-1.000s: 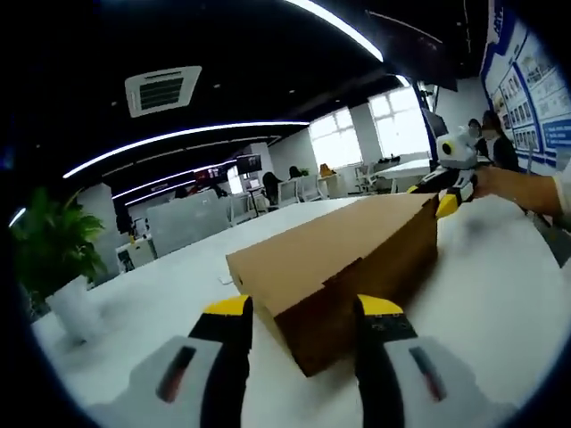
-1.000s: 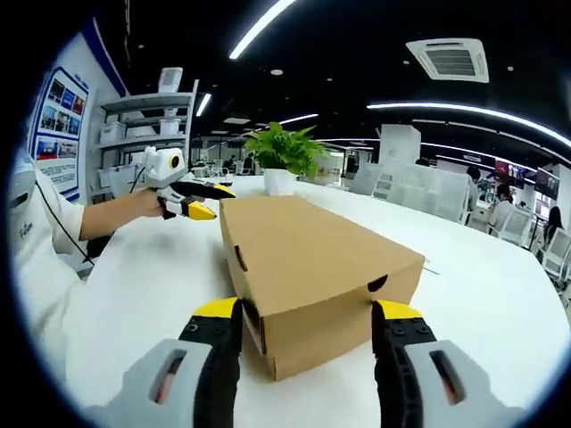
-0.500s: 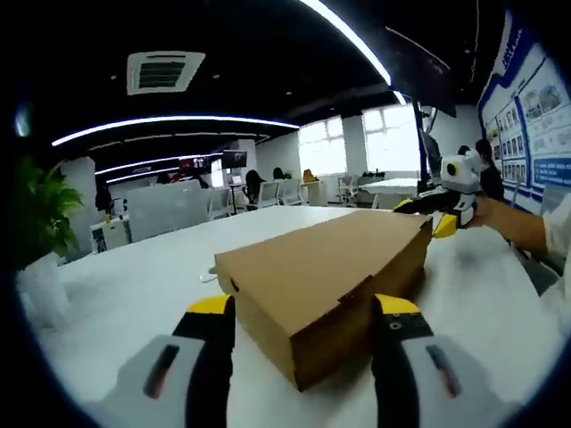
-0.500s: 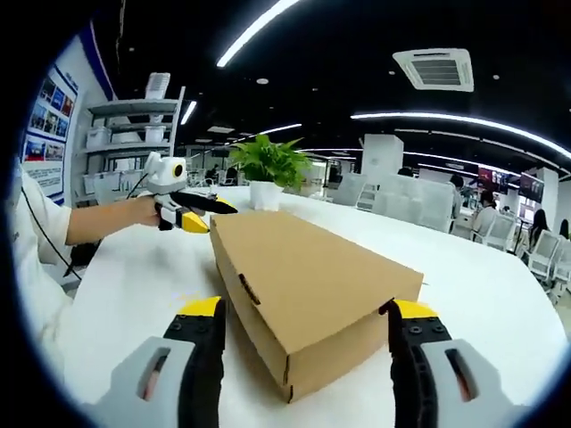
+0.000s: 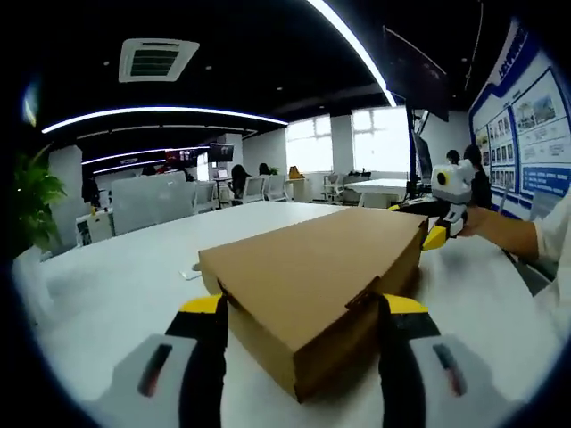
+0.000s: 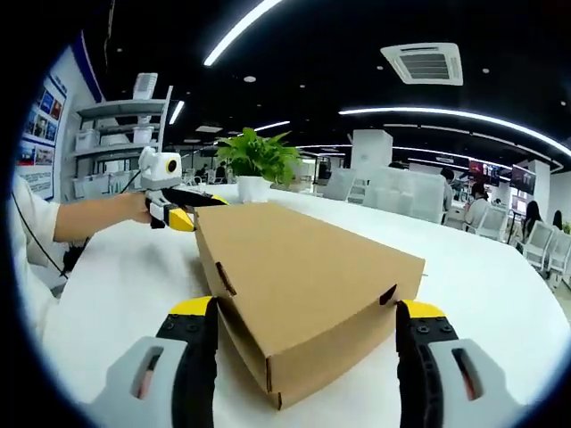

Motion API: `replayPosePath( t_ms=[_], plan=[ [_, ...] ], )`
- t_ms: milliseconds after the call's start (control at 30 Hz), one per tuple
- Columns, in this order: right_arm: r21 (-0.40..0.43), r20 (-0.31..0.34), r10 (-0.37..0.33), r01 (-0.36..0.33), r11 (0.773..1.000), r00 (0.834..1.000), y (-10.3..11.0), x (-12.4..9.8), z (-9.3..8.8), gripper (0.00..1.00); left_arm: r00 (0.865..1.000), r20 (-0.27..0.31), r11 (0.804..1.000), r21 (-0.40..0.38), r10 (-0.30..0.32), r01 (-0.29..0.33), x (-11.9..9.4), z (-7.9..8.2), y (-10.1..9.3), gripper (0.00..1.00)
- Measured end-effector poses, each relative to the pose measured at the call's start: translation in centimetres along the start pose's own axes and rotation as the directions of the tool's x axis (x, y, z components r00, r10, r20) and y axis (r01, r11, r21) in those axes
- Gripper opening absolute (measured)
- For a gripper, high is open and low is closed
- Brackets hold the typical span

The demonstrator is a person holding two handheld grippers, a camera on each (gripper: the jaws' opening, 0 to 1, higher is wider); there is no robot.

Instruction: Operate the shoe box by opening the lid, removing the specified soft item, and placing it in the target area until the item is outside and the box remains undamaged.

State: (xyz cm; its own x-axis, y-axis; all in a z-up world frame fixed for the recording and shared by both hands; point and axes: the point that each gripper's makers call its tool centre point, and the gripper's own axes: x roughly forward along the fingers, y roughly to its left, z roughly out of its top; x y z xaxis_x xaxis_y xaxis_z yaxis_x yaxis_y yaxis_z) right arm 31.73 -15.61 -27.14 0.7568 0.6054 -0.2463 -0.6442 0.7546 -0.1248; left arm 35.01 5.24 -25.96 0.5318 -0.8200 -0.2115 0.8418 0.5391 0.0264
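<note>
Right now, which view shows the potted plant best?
The right gripper view: the potted plant stands whole, pot and leaves, behind the shoe box. The left gripper view catches just some leaves at its left edge.

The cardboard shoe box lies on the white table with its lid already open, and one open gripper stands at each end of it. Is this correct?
Not quite: the lid is closed. In the right gripper view the shoe box is shut on the white table, as in the left gripper view. The rest holds: the right gripper and left gripper each straddle an end, jaws open.
</note>
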Motion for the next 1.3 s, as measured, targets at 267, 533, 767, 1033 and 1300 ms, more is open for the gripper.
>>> replayPosePath(
  t_ms=[267,533,767,1033,1300],
  plan=[
    [-0.013,0.028,0.037,-0.036,0.999,0.999,0.3,-0.5,0.4,0.82,0.998,0.0,0.998,0.009,0.056,-0.056,-0.3,0.2,-1.0,0.7],
    [-0.028,0.023,0.099,-0.098,0.995,0.995,0.1,-0.6,0.2,0.82,0.995,-0.001,0.995,-0.001,0.104,-0.104,-0.7,0.4,-1.5,0.69],
    [-0.038,-0.001,0.137,-0.137,0.99,0.991,0.0,-0.3,0.1,0.81,0.99,-0.014,0.99,-0.006,0.138,-0.138,-1.3,0.2,-2.3,0.68],
    [-0.037,0.007,0.152,-0.152,0.988,0.988,-0.1,-0.3,0.1,0.8,0.987,0.016,0.987,-0.017,0.159,-0.159,-1.7,0.2,-2.8,0.67],
    [-0.041,-0.006,0.163,-0.163,0.986,0.987,0.2,-0.6,0.0,0.79,0.987,0.012,0.987,-0.034,0.158,-0.158,-2.4,0.1,-4.0,0.66]
  ],
)
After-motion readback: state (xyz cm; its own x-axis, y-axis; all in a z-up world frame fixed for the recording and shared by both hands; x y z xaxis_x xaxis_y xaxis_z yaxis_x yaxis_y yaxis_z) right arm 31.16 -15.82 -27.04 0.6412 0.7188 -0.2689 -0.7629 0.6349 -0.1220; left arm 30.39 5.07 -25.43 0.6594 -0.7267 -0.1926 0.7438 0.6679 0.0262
